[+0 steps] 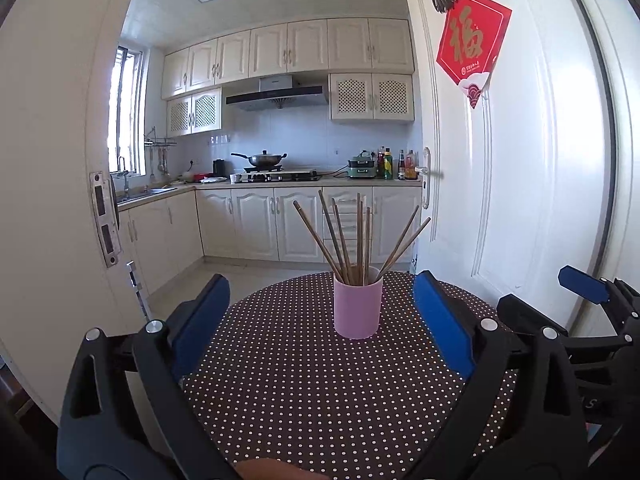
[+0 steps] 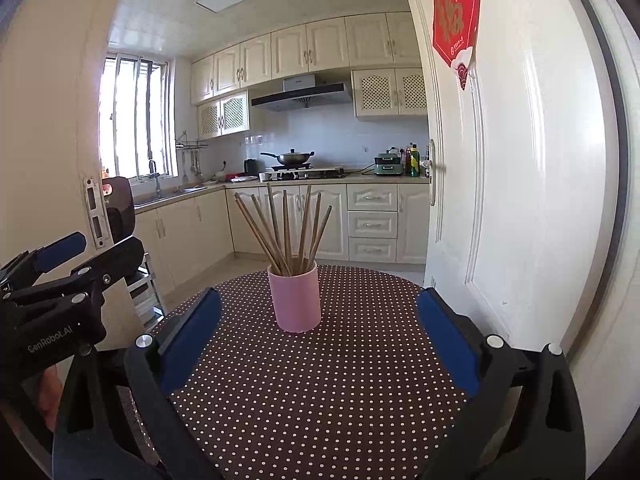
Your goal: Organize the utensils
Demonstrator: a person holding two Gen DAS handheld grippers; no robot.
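Left gripper (image 1: pixel 322 320) and right gripper (image 2: pixel 318 332), both spread and empty, face centre-frame chopsticks (image 1: pixel 354 240) in pink cup (image 1: pixel 358 306); task seemingly complete or unstarted.

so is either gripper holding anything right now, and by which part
Nothing is held. The left gripper and right gripper are both open and empty; the chopsticks stand untouched in the pink cup.

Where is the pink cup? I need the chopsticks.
In both wrist views the pink cup stands upright mid-table on the dotted tablecloth, ahead of both open claws, holding the chopsticks.
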